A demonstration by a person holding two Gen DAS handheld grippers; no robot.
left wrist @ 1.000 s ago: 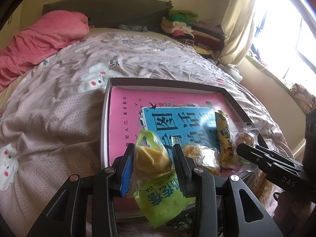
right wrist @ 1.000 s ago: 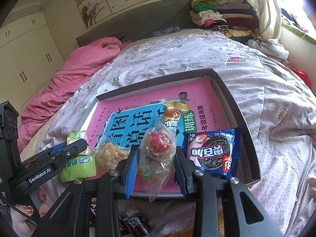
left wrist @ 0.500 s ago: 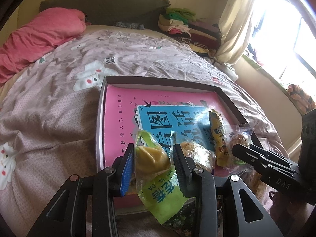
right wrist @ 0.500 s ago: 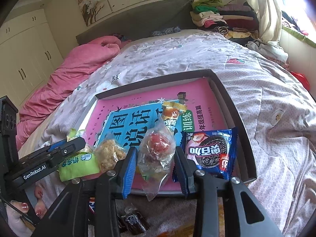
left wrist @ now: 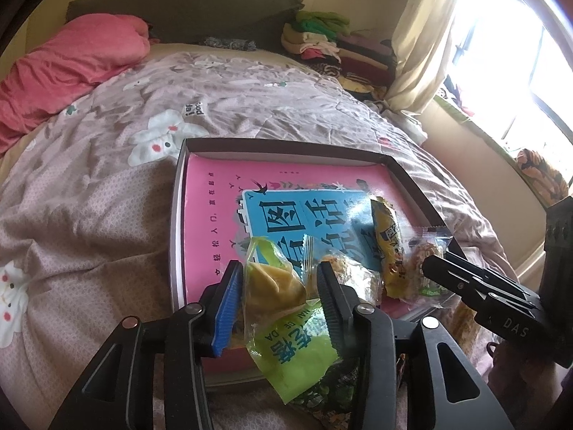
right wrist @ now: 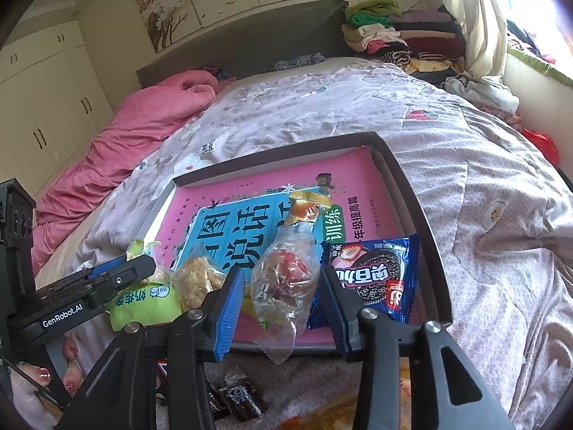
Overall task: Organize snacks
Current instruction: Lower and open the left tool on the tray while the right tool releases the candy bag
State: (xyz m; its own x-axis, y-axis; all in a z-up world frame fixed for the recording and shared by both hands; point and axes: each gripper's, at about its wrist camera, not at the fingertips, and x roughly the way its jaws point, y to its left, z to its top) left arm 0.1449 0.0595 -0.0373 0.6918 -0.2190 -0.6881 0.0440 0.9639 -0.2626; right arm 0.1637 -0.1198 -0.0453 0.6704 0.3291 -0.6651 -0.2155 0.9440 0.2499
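Note:
A shallow dark box (left wrist: 286, 145) (right wrist: 419, 211) lined with a pink and blue book lies on the bed. My left gripper (left wrist: 275, 283) is shut on a green-wrapped yellow pastry (left wrist: 275, 283) at the box's near left edge. My right gripper (right wrist: 283, 283) holds a clear-wrapped red snack (right wrist: 286, 276) between its fingers at the near edge. Inside the box lie a blue cookie pack (right wrist: 372, 279), a yellow pack (left wrist: 388, 247) (right wrist: 304, 209) and a clear-wrapped crispy snack (right wrist: 198, 281) (left wrist: 349, 274).
Dark wrapped candies (right wrist: 240, 397) lie on the quilt in front of the box. A pink duvet (left wrist: 68, 68) is heaped at the far left. Folded clothes (right wrist: 386, 28) are stacked at the head of the bed. A window and curtain (left wrist: 426, 36) are on the right.
Both grippers have edged slightly forward over the box's near edge, each keeping its snack. The snacks inside the box have not moved.

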